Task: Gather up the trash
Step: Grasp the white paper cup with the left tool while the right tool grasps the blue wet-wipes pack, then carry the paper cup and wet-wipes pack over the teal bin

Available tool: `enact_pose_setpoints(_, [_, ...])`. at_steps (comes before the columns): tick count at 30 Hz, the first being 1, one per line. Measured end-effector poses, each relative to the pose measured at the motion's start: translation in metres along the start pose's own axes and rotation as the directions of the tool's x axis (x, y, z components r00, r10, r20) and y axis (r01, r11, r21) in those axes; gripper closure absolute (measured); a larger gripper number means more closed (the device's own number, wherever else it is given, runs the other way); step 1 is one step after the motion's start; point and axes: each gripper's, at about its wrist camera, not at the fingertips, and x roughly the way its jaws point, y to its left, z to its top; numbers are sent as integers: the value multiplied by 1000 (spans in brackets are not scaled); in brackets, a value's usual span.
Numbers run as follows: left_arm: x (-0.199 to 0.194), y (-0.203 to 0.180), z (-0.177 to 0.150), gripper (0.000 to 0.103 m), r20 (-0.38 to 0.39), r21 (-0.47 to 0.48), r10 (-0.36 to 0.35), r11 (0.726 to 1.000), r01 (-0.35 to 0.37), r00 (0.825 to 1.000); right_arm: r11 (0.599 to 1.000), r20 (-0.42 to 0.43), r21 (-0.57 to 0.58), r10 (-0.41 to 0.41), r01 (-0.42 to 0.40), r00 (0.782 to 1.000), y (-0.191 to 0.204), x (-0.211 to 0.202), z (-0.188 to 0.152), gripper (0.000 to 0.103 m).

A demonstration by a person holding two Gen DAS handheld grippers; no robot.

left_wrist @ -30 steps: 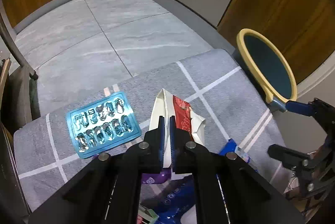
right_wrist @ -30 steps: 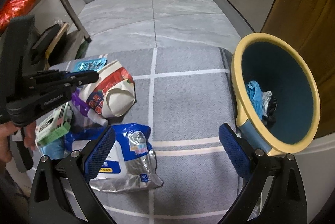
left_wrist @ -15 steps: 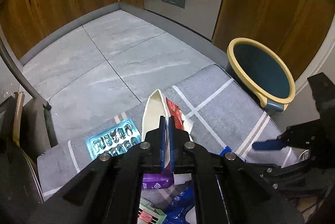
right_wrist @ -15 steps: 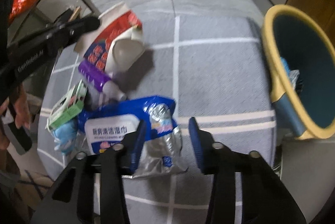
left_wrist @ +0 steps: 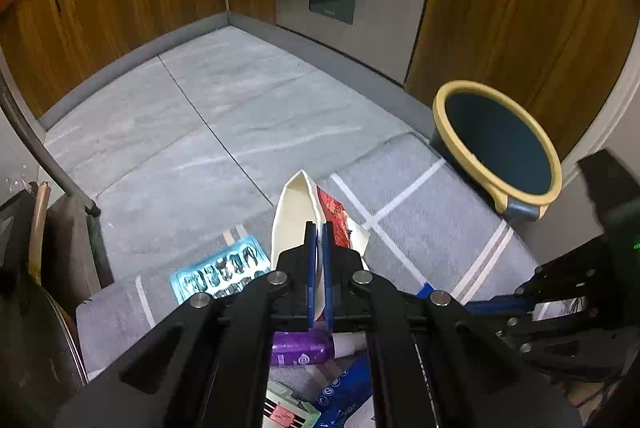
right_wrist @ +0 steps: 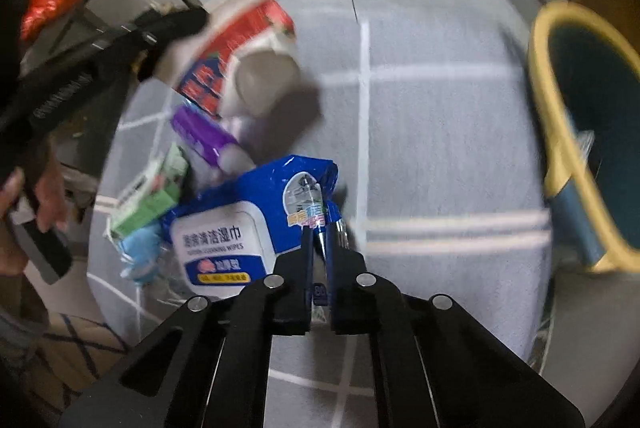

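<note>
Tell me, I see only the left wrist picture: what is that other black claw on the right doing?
Observer: The right claw is shut on the edge of a blue wet-wipes pack.
Operator: Who holds the left claw that pinches the paper cup?
Observer: A bare hand grips its handle at the picture's left edge.
Operator: Anything in the bin?
Observer: Something pale lies inside, too blurred to name.
</note>
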Motion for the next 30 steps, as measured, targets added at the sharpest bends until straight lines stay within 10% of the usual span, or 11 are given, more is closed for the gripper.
enact_pose_setpoints(30, [-52, -5, 27, 100, 163, 12, -8, 1000, 6, 987, 981, 371, -118, -102, 155, 923, 2, -145, 24, 100])
